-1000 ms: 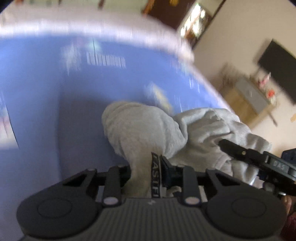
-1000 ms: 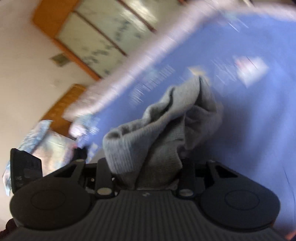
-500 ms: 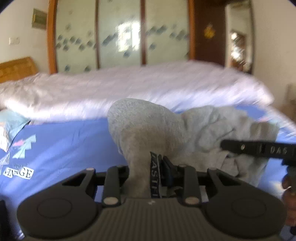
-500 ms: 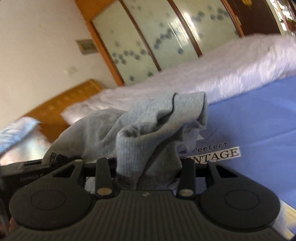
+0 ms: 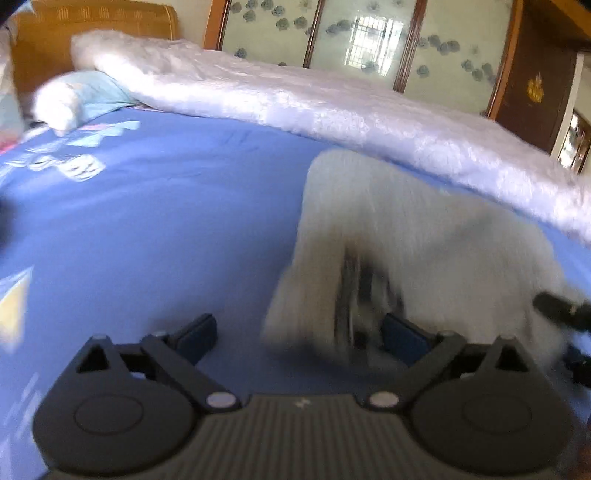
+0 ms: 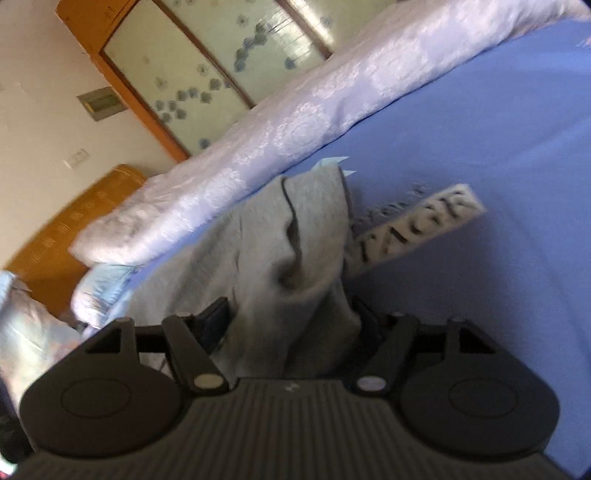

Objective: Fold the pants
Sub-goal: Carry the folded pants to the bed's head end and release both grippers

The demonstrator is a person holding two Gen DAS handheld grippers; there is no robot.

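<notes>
Pants (image 5: 424, 236) lay bunched on the blue sheet (image 5: 155, 206) below the white quilt (image 5: 332, 107), nothing folded yet, because your left gripper (image 5: 299, 332) and right gripper (image 6: 291, 321) had just been opening, cloth loose between the jaws.

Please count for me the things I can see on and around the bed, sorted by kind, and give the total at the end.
Grey pants: 1
Blue printed bed sheet: 1
White quilt: 1
Pale blue pillow: 1
Wooden headboard: 1
Handheld grippers, the left gripper and the right gripper: 2
Total: 7
</notes>
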